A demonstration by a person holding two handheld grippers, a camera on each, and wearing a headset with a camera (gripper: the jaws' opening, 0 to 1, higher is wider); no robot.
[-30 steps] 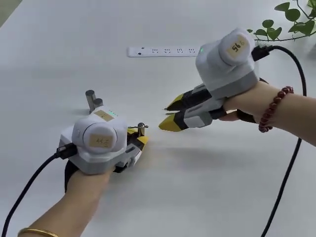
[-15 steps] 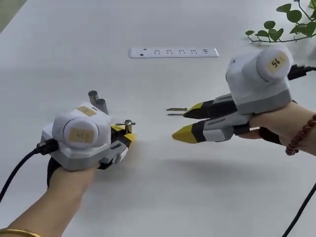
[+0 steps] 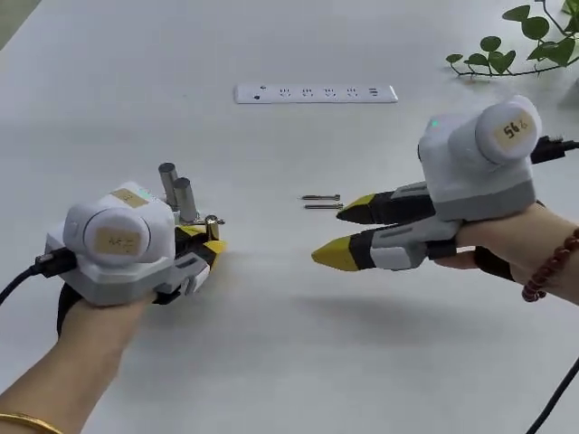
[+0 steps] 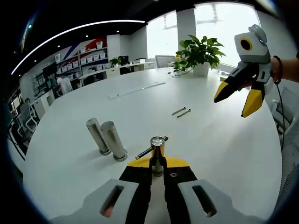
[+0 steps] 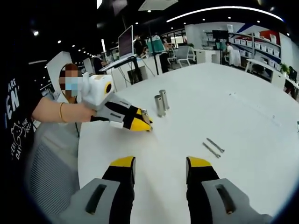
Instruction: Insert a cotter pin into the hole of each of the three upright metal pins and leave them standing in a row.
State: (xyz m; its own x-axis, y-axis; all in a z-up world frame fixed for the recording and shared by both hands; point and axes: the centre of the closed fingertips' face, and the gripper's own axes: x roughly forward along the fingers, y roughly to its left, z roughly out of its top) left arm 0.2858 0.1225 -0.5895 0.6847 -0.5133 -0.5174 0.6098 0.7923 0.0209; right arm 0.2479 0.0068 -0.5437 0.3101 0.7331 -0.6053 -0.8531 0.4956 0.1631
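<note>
On the left gripper (image 4: 158, 169), jaws pinched tight around the foot of one metal pin (image 4: 158, 145), standing up on the white table (image 4: 219, 154). Through the top of that pin, a thin cotter pin (image 4: 144, 152), sticking out on both sides. Just ahead and to the left of this claw, two more metal pins (image 4: 107, 140), upright, side by side and nearly touching, apart from the held one. Farther ahead and to the right, two loose cotter pins (image 4: 181, 111), flat on the table, close together.

On the right gripper (image 3: 333, 232), jaws spread wide and empty, up off the table, tips pointing across at the left claw. Just past its upper tip, the two loose cotter pins.

The left hand (image 3: 95, 315) wrapped round the back of its gripper, low by the table. The right hand (image 3: 502, 240) wrapped the same way, with a bead band (image 3: 543, 271) at the wrist. Far behind both claws, a power strip (image 3: 317, 93) and a leafy plant (image 3: 534, 36).
</note>
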